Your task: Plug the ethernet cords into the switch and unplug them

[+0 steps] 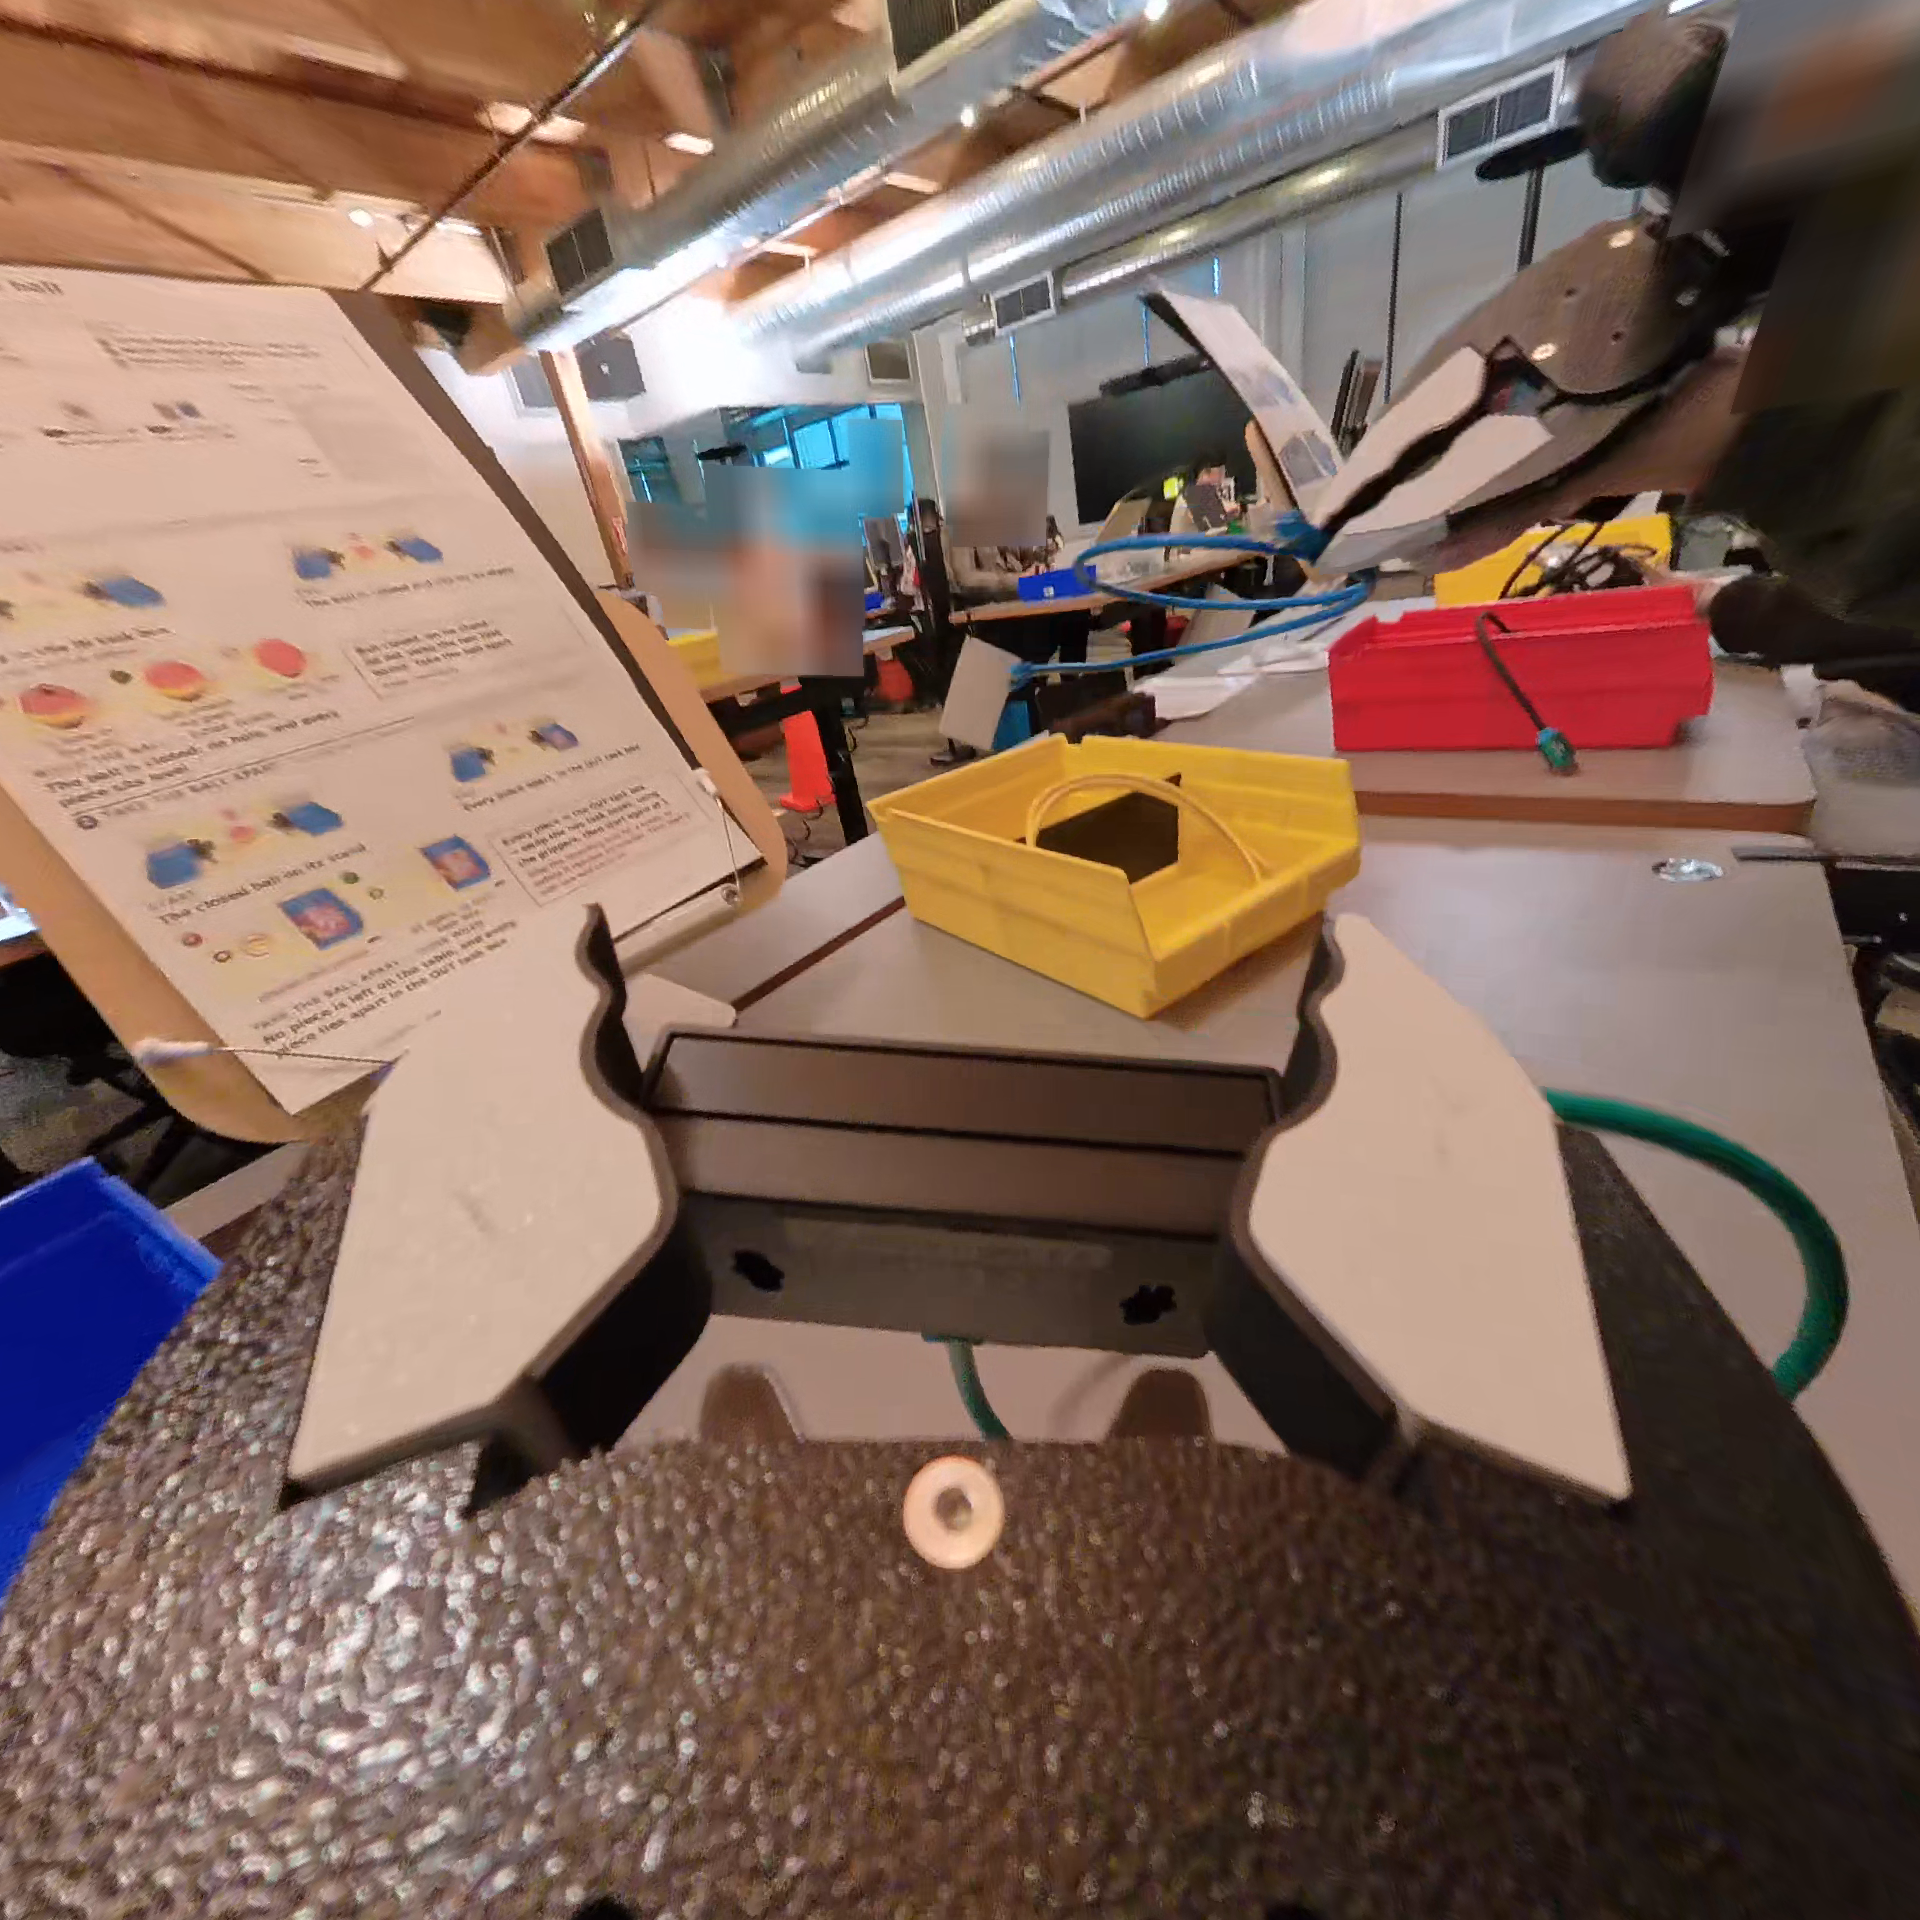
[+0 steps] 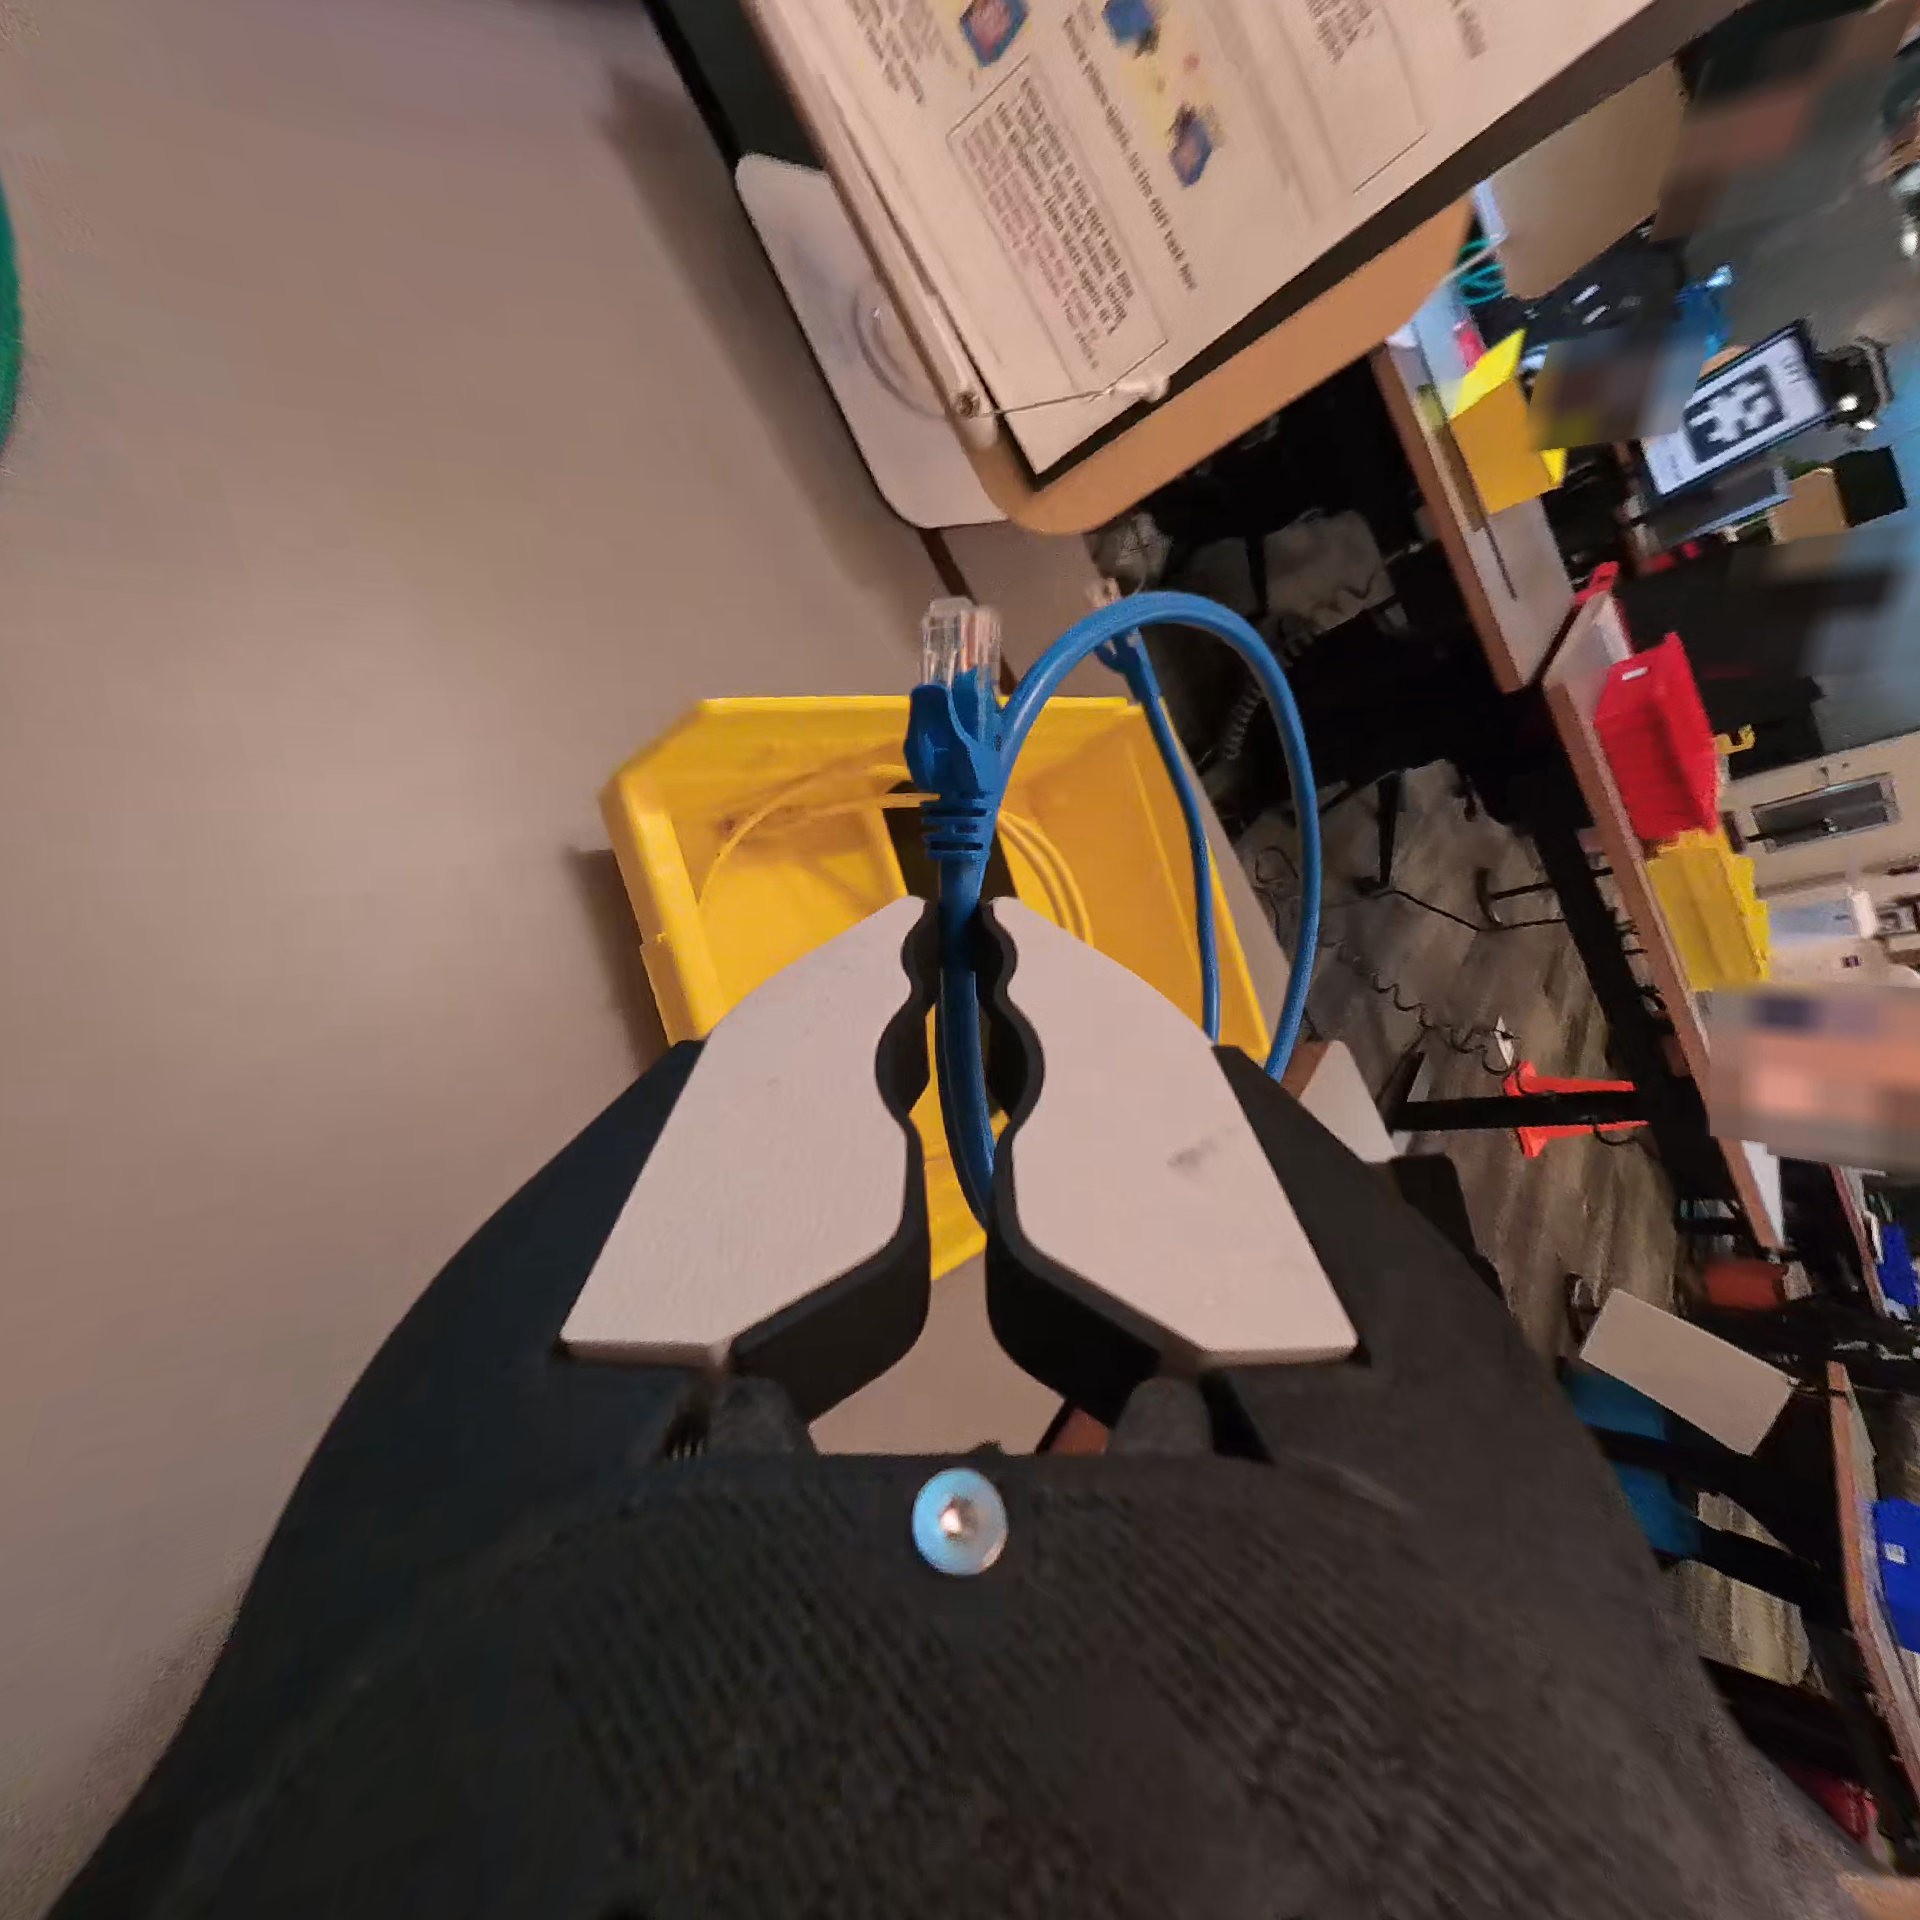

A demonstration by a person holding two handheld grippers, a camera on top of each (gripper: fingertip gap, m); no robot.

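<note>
My left gripper (image 1: 966,956) is shut on the black switch (image 1: 956,1101), with one finger against each of its short ends, low over the table. A green ethernet cord (image 1: 1808,1247) curls out from under the switch on the right. My right gripper (image 2: 956,914) is shut on a blue ethernet cord (image 2: 961,821) just behind its boot. The clear plug (image 2: 958,644) points forward and the cord loops (image 2: 1299,831) back to the right. In the left wrist view the right gripper (image 1: 1325,525) hangs in the air at the upper right with the blue cord (image 1: 1195,597).
A yellow bin (image 1: 1039,914) holding a yellow cord (image 1: 1132,800) stands just beyond the switch and under the right gripper (image 2: 665,883). A red bin (image 1: 1517,675) with a black cable sits far right. An instruction board (image 1: 312,675) leans at the left above a blue bin (image 1: 83,1299). The left gripper's tips are roughly 35 cm from the right gripper's.
</note>
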